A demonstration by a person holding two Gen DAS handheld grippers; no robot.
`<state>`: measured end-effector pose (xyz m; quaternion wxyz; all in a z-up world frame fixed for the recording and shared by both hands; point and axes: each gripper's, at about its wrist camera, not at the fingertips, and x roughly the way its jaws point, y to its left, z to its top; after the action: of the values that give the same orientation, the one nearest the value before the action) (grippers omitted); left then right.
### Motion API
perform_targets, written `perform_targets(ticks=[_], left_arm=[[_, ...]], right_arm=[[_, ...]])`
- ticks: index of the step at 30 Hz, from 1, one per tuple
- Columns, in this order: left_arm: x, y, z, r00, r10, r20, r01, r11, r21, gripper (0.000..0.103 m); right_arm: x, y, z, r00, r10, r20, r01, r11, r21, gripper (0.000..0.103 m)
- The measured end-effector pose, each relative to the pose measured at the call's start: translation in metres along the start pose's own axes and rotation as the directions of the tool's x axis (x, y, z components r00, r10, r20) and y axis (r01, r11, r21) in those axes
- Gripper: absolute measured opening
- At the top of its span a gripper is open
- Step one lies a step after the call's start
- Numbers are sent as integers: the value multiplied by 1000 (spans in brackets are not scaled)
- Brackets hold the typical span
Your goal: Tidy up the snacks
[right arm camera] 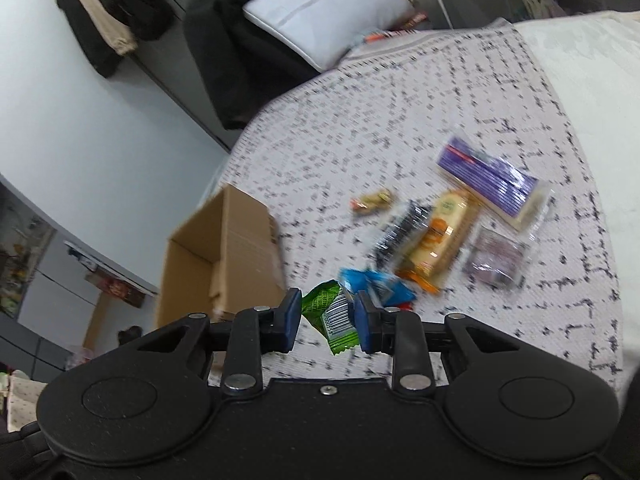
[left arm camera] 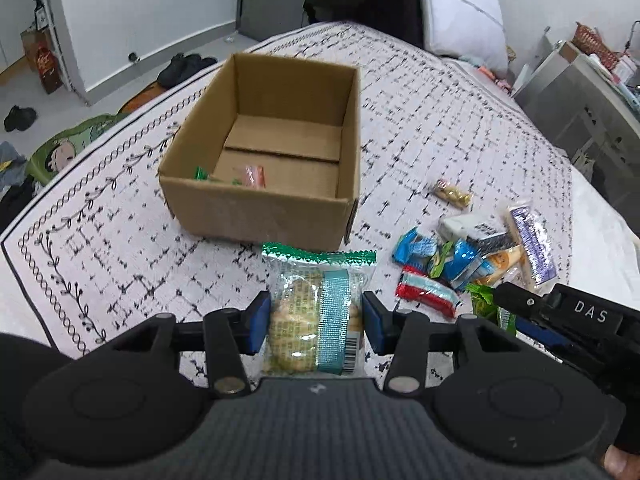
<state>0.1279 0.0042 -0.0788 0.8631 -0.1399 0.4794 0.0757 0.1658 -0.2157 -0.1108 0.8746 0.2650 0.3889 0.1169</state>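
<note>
My left gripper [left arm camera: 316, 322] is shut on a clear biscuit packet [left arm camera: 316, 308] with a green top seam and a teal band, held above the patterned bedspread [left arm camera: 420, 128]. Ahead of it stands an open cardboard box [left arm camera: 272, 160] with a pink snack [left arm camera: 255, 176] and a green snack [left arm camera: 202, 173] inside. My right gripper [right arm camera: 326, 320] is shut on a small green snack packet [right arm camera: 328, 312] with a barcode, lifted off the bed. That right gripper [left arm camera: 560, 316] also shows at the right edge of the left wrist view. A pile of loose snacks [left arm camera: 472, 256] lies right of the box.
The pile holds blue packets [right arm camera: 376, 286], a yellow bar [right arm camera: 440, 232], a purple pack [right arm camera: 492, 184], a clear-wrapped dark piece [right arm camera: 496, 258] and a small peanut packet [right arm camera: 372, 200]. A white pillow [right arm camera: 320, 12] and dark clothes [right arm camera: 240, 60] lie at the bed's head. Shoes [left arm camera: 184, 68] sit on the floor.
</note>
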Motion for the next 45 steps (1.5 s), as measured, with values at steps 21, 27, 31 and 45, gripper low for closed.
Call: perform_targets(ticks=[21, 27, 31, 45], left_arm=[[-18, 23, 38, 995, -31, 98, 33, 999, -24, 47], [-10, 31, 54, 993, -35, 110, 40, 998, -40, 47], [-3, 34, 65, 992, -38, 116, 43, 998, -44, 47], [24, 49, 97, 992, -27, 125, 36, 997, -67, 48]], right_arm=[[6, 47, 9, 964, 251, 90, -242, 965, -96, 24], [21, 61, 9, 957, 284, 60, -275, 954, -124, 2], [33, 57, 7, 971, 238, 21, -235, 968, -93, 2], [85, 64, -28, 969, 107, -225, -134, 985, -110, 46]])
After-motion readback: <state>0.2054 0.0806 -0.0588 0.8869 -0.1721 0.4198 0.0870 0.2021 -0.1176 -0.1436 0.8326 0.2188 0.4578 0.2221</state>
